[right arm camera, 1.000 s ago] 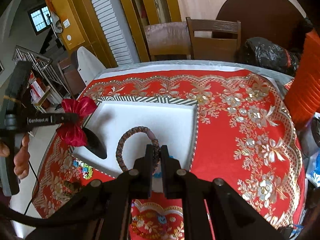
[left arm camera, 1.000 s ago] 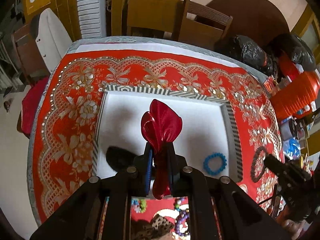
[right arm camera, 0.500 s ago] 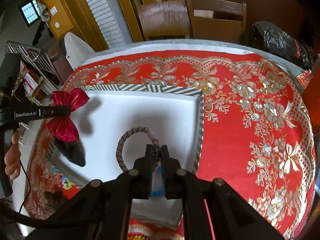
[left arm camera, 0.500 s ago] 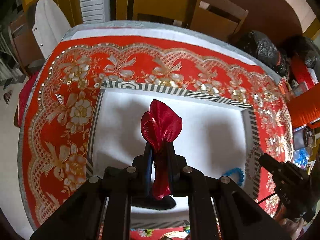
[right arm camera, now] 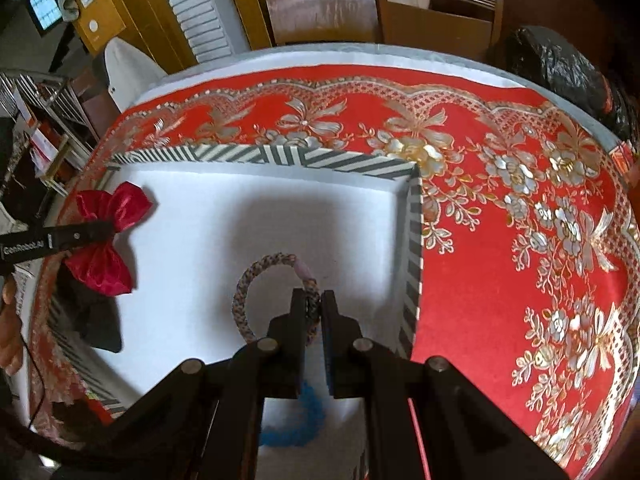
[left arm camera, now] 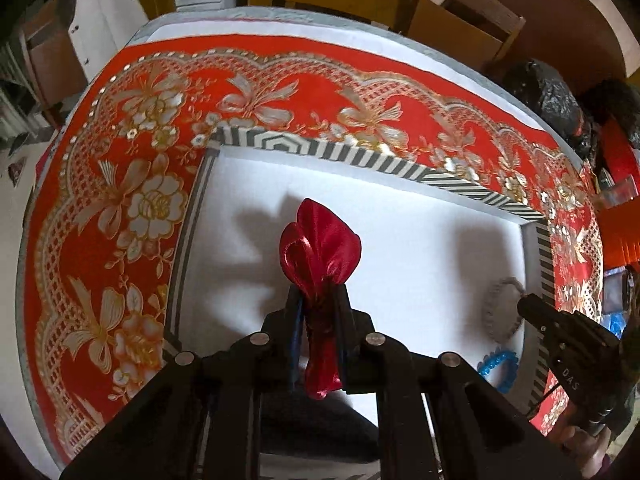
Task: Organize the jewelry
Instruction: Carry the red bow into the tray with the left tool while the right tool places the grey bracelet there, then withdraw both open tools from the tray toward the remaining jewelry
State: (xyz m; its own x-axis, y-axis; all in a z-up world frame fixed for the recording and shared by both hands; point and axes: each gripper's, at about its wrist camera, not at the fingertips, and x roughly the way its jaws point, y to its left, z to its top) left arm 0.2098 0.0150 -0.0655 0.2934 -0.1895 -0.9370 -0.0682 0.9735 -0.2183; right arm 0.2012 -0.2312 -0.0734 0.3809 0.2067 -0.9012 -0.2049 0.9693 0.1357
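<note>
Nearest, the left tool (left arm camera: 318,300) pinches a red satin bow (left arm camera: 320,244) by its knot, so the loops stand clear above the white tray (left arm camera: 248,184); its jaws are opening, probably to let the bow drop inside. The right tool (right arm camera: 312,300) is clamped on a braided bracelet (right arm camera: 256,276), dangling it over the tray's right side. A blue beaded bracelet (left arm camera: 498,364) lies near the tray's near right corner. Beyond, the red floral cloth (right arm camera: 500,200) covers the desk.
</note>
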